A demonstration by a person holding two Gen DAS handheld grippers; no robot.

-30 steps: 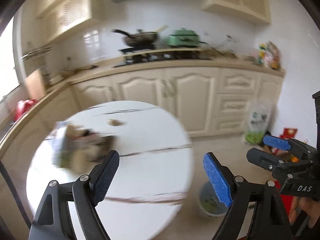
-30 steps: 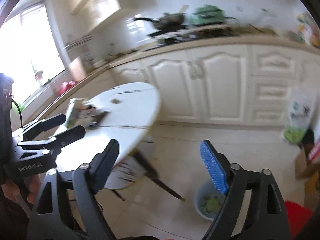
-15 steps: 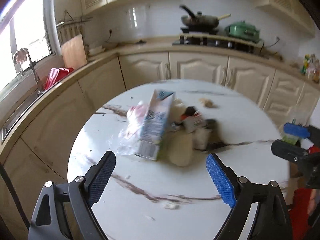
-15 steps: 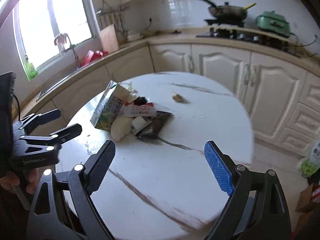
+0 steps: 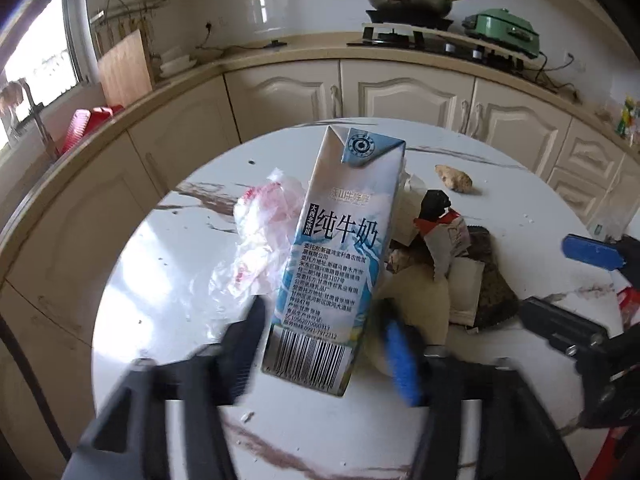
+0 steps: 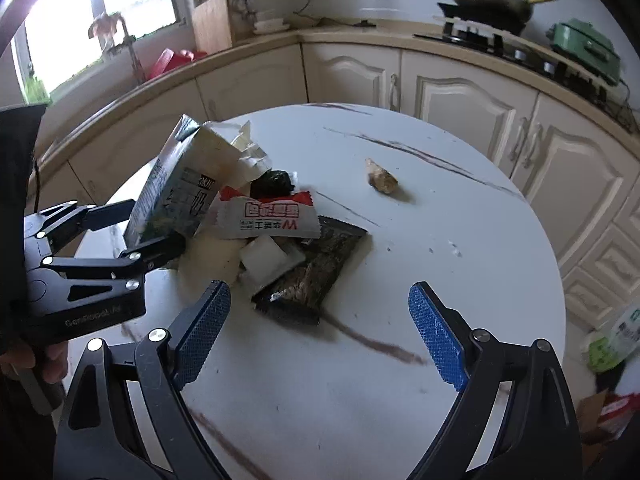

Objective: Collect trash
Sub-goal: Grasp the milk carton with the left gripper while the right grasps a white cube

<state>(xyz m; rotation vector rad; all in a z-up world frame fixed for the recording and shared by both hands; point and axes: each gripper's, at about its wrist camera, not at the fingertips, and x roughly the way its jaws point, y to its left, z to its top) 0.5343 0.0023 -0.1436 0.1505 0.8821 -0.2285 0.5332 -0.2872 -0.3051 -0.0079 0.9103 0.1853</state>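
Your left gripper is closing around the milk carton; your right gripper stands released above the table.

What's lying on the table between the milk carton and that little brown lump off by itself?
In the right wrist view, a red-and-white wrapper and a dark crumpled scrap lie beside the milk carton; then bare table up to the brown lump.

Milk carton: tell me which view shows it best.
The left wrist view. The milk carton fills the centre, label and barcode facing the camera, between the closing jaws of the left gripper. The right wrist view shows it only obliquely, at the left.
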